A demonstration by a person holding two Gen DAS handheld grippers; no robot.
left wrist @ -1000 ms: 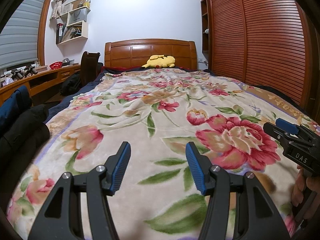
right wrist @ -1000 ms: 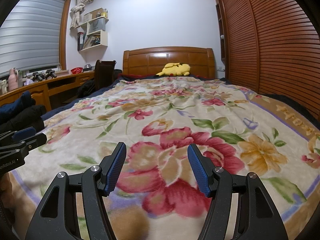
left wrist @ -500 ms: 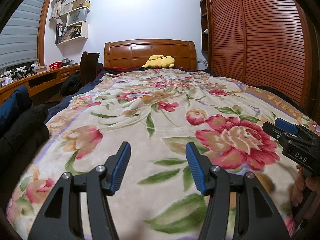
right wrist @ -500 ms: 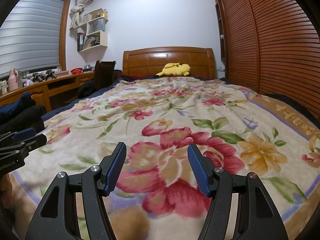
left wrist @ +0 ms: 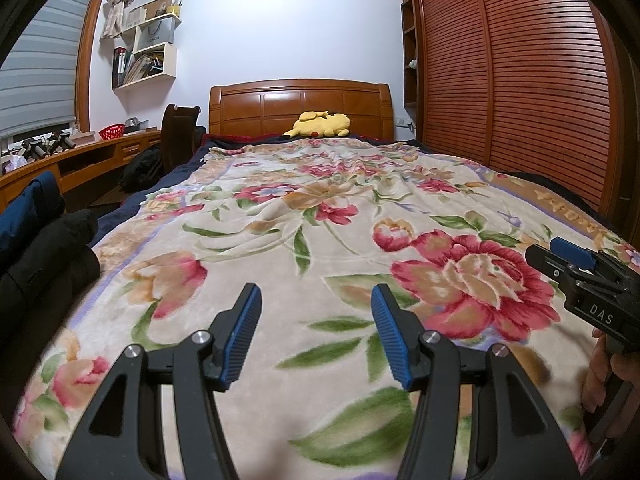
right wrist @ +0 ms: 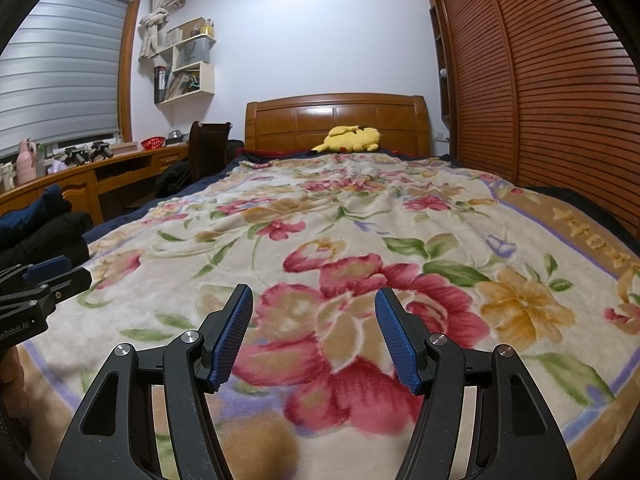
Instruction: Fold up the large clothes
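Left black two-finger gripper with blue pads (left wrist: 316,332): jaws apart, nothing between them, above the cream floral fleece blanket (left wrist: 320,216). Right black two-finger gripper with blue pads (right wrist: 314,334): likewise released and empty. Dark folded clothes (left wrist: 36,248) lie at nine o'clock of the left gripper, well apart. Yellow plush toy (left wrist: 322,124) at twelve o'clock, by the wooden headboard (left wrist: 300,100).
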